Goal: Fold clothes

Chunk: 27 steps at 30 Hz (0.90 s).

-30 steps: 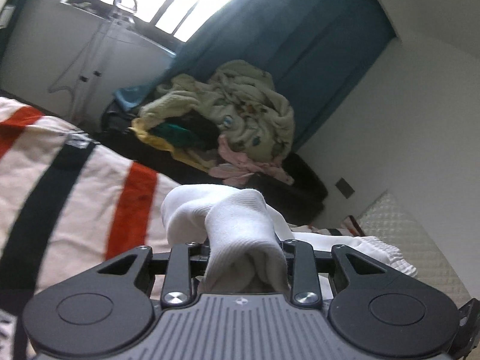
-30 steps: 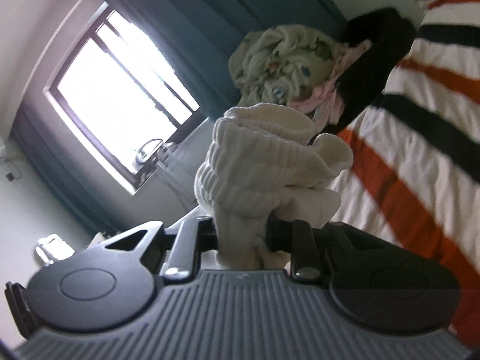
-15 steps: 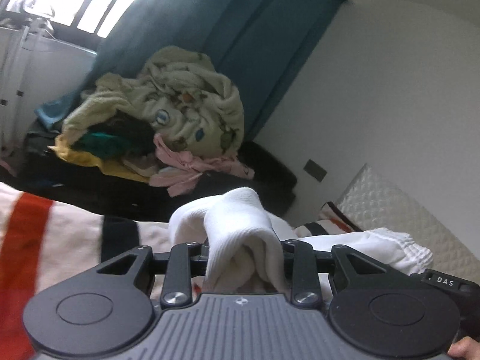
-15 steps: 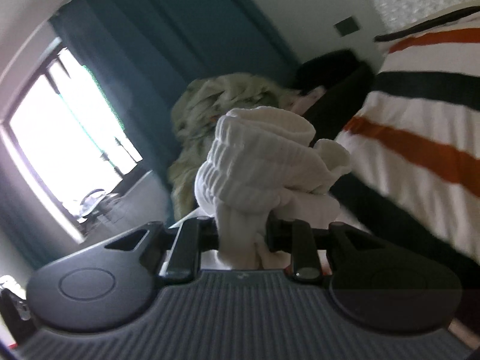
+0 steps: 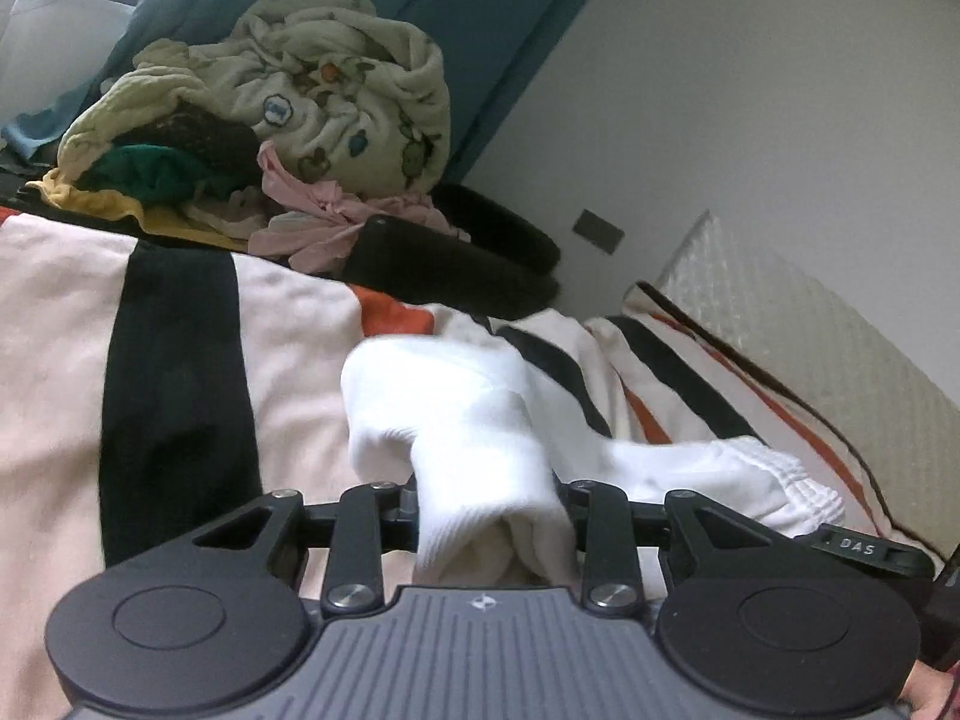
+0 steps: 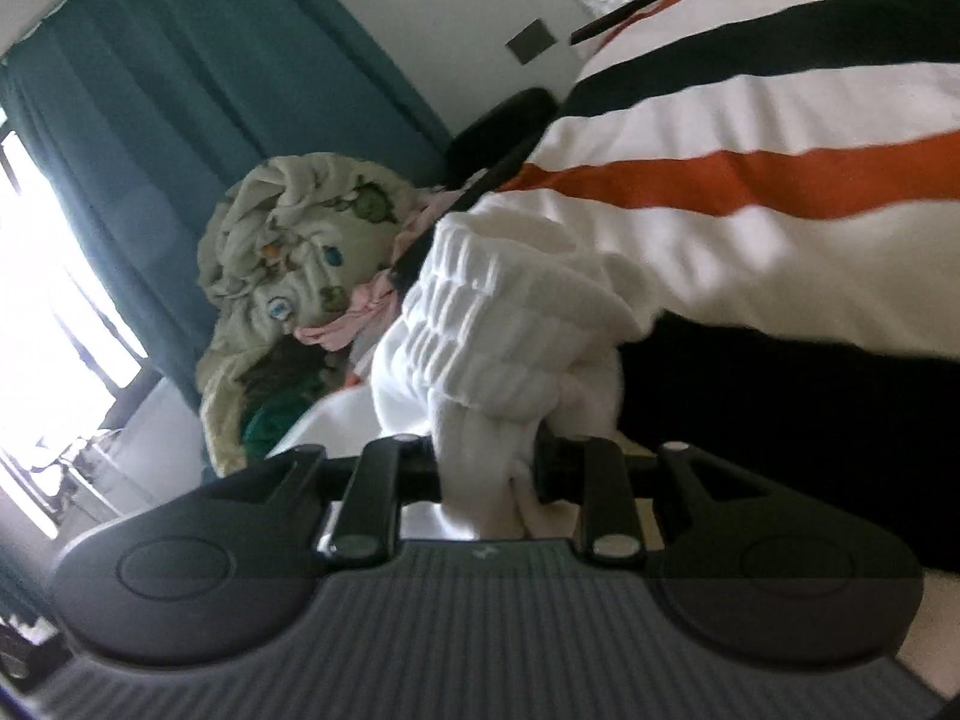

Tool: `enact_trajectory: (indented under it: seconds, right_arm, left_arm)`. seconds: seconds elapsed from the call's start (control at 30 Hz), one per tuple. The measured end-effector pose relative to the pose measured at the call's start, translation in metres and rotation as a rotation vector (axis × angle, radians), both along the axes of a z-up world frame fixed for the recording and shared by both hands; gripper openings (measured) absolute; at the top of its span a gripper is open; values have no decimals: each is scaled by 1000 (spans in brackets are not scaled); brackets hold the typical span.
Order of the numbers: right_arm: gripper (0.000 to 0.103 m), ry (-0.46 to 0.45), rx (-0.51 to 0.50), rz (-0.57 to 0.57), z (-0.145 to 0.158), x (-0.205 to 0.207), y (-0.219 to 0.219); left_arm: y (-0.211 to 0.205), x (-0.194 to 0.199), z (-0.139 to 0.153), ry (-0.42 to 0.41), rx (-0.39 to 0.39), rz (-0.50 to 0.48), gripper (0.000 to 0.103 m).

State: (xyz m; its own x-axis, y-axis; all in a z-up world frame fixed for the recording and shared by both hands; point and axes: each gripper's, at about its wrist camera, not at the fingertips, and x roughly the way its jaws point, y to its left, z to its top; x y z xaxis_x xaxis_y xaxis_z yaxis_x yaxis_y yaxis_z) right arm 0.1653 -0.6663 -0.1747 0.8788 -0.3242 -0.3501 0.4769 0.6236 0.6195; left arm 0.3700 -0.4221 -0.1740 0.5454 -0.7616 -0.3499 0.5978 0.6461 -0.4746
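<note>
A white sock (image 5: 468, 414) hangs low over the striped bedspread (image 5: 180, 360). My left gripper (image 5: 489, 516) is shut on one bunched end of it. The rest of the sock runs off to the right, where its ribbed cuff ends beside part of my right gripper (image 5: 864, 546). In the right wrist view that ribbed cuff of the white sock (image 6: 498, 324) bulges out above my right gripper (image 6: 489, 474), which is shut on it. The cloth hides the fingertips of both grippers.
A heap of loose clothes (image 5: 288, 102) lies beyond the bed on a dark seat (image 5: 456, 264), before a teal curtain (image 6: 180, 90). A quilted white headboard (image 5: 810, 324) stands at the right, and the striped bedspread (image 6: 750, 180) fills the right wrist view's right side.
Both grippers have sunk toward the bedspread with the sock still held. The bed now fills more of both views, and the window has slid out of the left wrist view.
</note>
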Motion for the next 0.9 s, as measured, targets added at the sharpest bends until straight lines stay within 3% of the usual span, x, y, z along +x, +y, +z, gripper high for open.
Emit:
enact_trajectory:
  seconds: [0.2, 0.33, 0.6, 0.77, 0.9]
  right_arm:
    - [33, 22, 87, -58, -33, -20, 12]
    - [36, 52, 66, -40, -52, -26, 17]
    - [37, 61, -42, -14, -57, -26, 24]
    - [40, 67, -44, -19, -58, -25, 23]
    - [42, 55, 5, -17, -52, -28, 19]
  left_arm:
    - [13, -30, -17, -18, 107, 13, 41]
    - [15, -47, -28, -65, 196, 27, 47]
    - [15, -55, -35, -90, 223, 61, 50]
    - [18, -52, -32, -84, 231, 38, 52]
    - [18, -61, -24, -128, 281, 16, 58]
